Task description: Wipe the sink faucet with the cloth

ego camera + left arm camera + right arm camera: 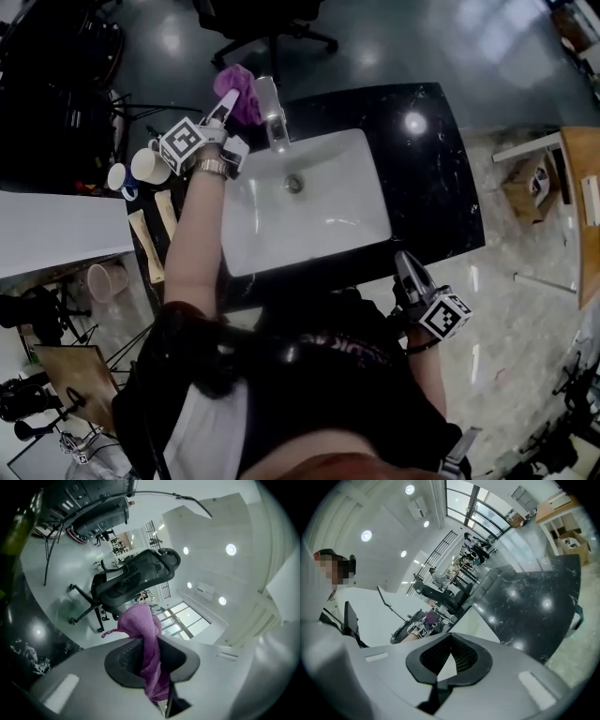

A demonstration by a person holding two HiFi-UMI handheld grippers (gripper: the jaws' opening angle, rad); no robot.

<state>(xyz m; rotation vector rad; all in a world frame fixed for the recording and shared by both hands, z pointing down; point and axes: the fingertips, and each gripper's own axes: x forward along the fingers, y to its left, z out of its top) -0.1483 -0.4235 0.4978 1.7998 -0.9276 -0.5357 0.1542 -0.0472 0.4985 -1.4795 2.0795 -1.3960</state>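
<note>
**Cloth at the faucet: left clamped on it, right idle**

- The left gripper (223, 112) has its jaws closed on the purple cloth (239, 92). In the left gripper view the fabric is pinched between the pads, with a bunch sticking out past the tips and a tail hanging back. My read is that the bunched front is the wiping face and keeps plastic off the chrome.
- The cloth sits at the back of the counter, hard up against the left side of the faucet (272, 117). It looks like contact, but I can't confirm it from above.
- The left arm is stretched across the left rim of the sink (328, 220) and the gripper points about level, which suits a side-on pass along the spout.
- The right gripper (406, 261) has its jaws fully together with nothing between them. It is parked low by the person's hip at the near right corner of the black countertop (427, 178). It looks held out of the way, since this is a one-handed job.
- The faucet overhangs the back edge of the basin, so anything dropped there probably lands in the sink.

Containers:
- The sink basin shows only the drain (294, 184), with no visible water or items.
- Two white mugs (141, 169) stand left of the sink, near the left wrist. Their contents can't be made out, and they are an elbow hazard on the return stroke.
- A cardboard box (530, 183) on the floor to the right is open, but what's in it is unclear.
</note>
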